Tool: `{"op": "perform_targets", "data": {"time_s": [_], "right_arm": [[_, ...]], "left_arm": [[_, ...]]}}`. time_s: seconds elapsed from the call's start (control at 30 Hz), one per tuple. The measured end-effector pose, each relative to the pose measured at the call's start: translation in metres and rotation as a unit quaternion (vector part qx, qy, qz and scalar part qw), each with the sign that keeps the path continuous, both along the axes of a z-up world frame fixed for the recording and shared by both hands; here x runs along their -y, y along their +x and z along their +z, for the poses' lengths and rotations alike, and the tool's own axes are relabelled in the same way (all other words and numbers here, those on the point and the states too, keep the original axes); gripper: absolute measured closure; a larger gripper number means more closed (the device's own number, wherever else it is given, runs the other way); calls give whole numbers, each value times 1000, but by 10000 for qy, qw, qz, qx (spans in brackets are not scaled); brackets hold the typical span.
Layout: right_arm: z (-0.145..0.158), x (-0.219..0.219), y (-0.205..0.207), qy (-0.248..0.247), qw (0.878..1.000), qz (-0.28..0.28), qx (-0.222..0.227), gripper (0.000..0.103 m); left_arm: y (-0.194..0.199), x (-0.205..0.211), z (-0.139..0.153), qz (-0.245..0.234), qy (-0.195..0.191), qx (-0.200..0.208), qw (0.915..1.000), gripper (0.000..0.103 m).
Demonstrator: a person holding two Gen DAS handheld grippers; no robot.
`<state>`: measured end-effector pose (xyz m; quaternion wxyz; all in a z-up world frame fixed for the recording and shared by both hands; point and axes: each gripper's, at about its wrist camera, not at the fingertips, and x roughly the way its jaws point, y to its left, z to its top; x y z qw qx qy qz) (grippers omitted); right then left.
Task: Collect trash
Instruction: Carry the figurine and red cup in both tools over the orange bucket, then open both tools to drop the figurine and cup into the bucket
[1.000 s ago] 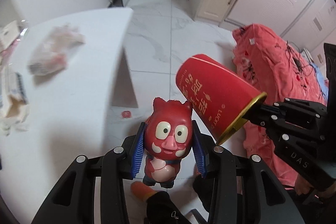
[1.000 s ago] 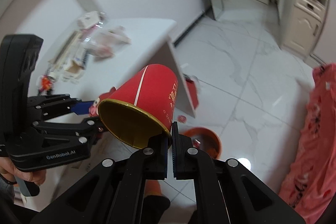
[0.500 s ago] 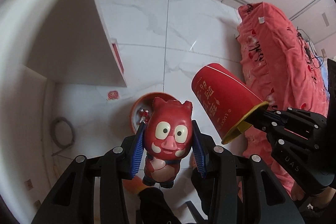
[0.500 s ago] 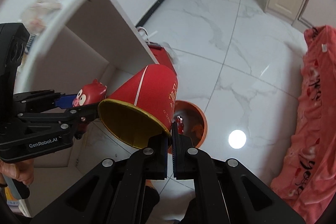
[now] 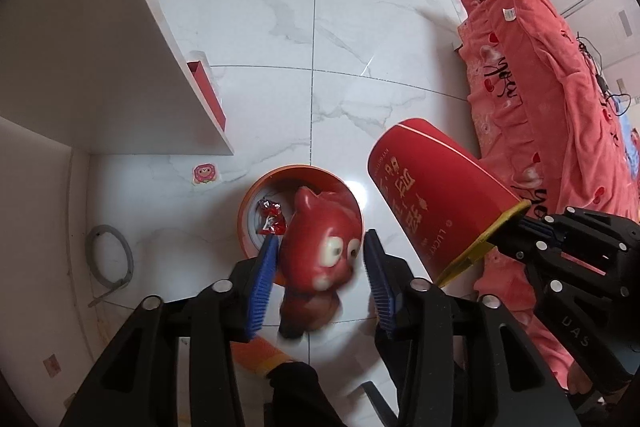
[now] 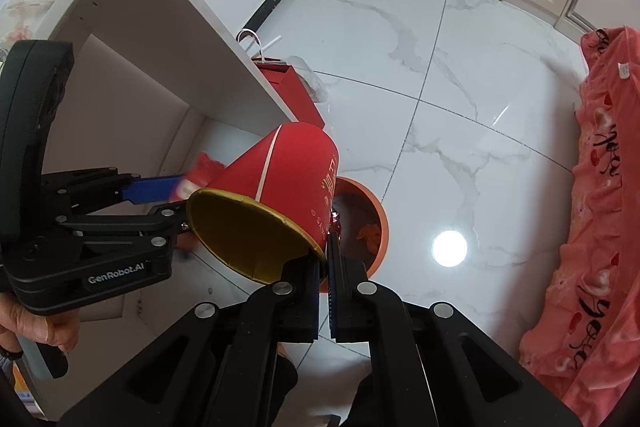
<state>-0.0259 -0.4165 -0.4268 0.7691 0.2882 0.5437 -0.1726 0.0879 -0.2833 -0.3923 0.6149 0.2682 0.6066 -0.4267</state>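
Toy point(image 5: 320, 259) tumbles loose between the left claw's point(image 5: 320, 287) just-parted pads, bin point(image 5: 256, 203) directly beneath; right claw point(image 6: 327, 259) pinches the cup point(image 6: 288, 171) rim, waiting.

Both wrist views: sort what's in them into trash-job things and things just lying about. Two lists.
Part of the job:
- red pig toy, loose between the just-opened left gripper jaws
- red paper cup, rim pinched by the right gripper
- orange bin
- candy wrapper in the bin

Lying about:
- pink sticker
- red paper bag
- red blanket
- grey hose
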Motion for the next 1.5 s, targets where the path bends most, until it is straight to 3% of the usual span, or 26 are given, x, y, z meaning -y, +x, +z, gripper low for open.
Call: {"op": "perform_targets", "data": {"time_s": [0.1, 0.87, 0.97, 1.03, 1.5], "right_arm": [[-1, 2, 0, 17, 10000, -27, -17, 99], [-24, -15, 31, 235, 9993, 157, -262, 98], [-26, -15, 35, 255, 9992, 97, -289, 86], [-26, -15, 34, 238, 9993, 58, -286, 68], [6, -23, 35, 104, 9997, 221, -55, 68]], "left_arm": [[2, -1, 1, 17, -28, 41, 10000, 43], [11, -20, -10, 166, 244, 65, 9995, 43], [12, -22, -11, 170, 255, 67, 9995, 43], [13, -23, -11, 170, 268, 68, 9995, 43], [9, -28, 7, 158, 176, 146, 9996, 43]]}}
